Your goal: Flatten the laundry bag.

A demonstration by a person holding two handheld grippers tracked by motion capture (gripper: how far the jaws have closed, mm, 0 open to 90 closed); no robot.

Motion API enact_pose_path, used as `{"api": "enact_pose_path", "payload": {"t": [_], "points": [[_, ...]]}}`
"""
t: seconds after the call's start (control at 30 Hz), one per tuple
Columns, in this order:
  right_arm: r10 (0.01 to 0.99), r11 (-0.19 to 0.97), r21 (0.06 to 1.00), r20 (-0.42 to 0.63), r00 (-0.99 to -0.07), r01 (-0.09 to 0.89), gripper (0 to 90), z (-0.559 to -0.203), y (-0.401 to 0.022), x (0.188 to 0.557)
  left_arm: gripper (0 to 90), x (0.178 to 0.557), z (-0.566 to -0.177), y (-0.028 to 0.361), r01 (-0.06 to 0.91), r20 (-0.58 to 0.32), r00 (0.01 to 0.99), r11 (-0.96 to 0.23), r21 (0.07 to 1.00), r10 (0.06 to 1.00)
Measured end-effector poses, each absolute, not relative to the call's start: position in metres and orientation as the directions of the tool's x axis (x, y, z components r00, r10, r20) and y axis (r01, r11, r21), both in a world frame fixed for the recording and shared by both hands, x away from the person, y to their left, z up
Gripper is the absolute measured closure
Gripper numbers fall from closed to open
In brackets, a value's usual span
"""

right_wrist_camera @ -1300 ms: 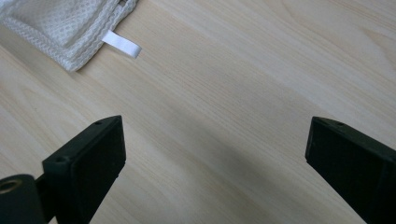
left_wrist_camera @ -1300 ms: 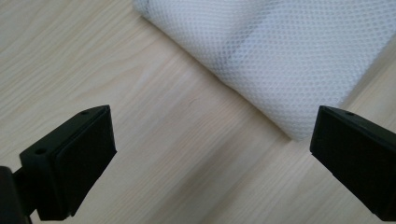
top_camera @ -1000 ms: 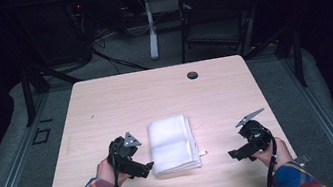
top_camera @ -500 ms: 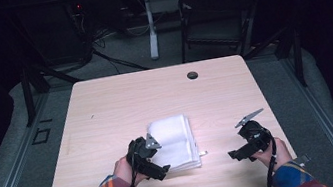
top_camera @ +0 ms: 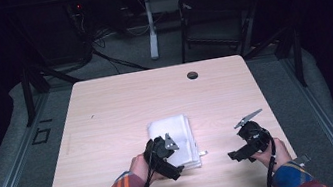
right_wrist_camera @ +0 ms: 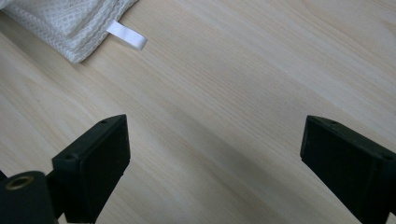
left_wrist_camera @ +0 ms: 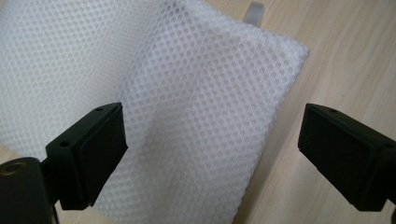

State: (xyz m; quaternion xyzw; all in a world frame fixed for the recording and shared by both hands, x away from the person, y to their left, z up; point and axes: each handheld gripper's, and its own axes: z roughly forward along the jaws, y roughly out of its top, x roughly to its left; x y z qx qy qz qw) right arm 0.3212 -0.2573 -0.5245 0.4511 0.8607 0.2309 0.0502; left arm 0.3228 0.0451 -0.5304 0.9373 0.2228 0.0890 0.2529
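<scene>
Mesh cloth (top_camera: 174, 140), white and folded, lies flat on the wooden table (top_camera: 121, 110) near the front edge, between the 2 grippers, with a small white tag (right_wrist_camera: 127, 36) sticking out of its near right corner. Risks, by my reading: cloth is several layers thick, so a pinch at the corner may catch only the top layer and unfold the stack; a low approach could also shove the cloth along the table instead of getting a pad under it. Left gripper (top_camera: 166, 154) hangs over the cloth's near left part; its jaws have just been closing a little but stand wide apart, cloth below the gap, pads (left_wrist_camera: 105, 149) not pressing on it, nothing held. Right gripper (top_camera: 249, 143) sits well right of the cloth over bare wood, jaws spread wide, empty, touching nothing.
</scene>
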Motion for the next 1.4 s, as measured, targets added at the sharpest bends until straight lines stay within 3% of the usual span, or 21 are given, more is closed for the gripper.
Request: {"api": "enact_pose_path", "payload": {"t": [0.43,0.5,0.67,1.07,1.4], "points": [[0.790,0.513,0.424,0.109,-0.604,0.747,9.0,-0.525,-0.256,0.321,22.0,0.329,-0.555,0.025,0.360,0.092,0.892,-0.818,0.449,0.443],[0.803,0.473,0.458,0.128,-0.583,0.753,9.1,-0.528,-0.254,0.319,24.9,0.329,-0.555,0.026,0.355,0.097,0.892,-0.817,0.455,0.442],[0.789,0.500,0.435,0.127,-0.601,0.749,9.3,-0.526,-0.254,0.320,37.4,0.332,-0.553,0.032,0.364,0.051,0.897,-0.799,0.478,0.439],[0.787,0.499,0.436,0.131,-0.602,0.748,9.5,-0.527,-0.252,0.320,50.0,0.335,-0.551,0.036,0.354,0.026,0.908,-0.800,0.485,0.417],[0.784,0.512,0.430,0.120,-0.609,0.744,10.6,-0.527,-0.251,0.319,67.2,0.337,-0.552,0.038,0.358,0.003,0.911,-0.796,0.488,0.412]]}}
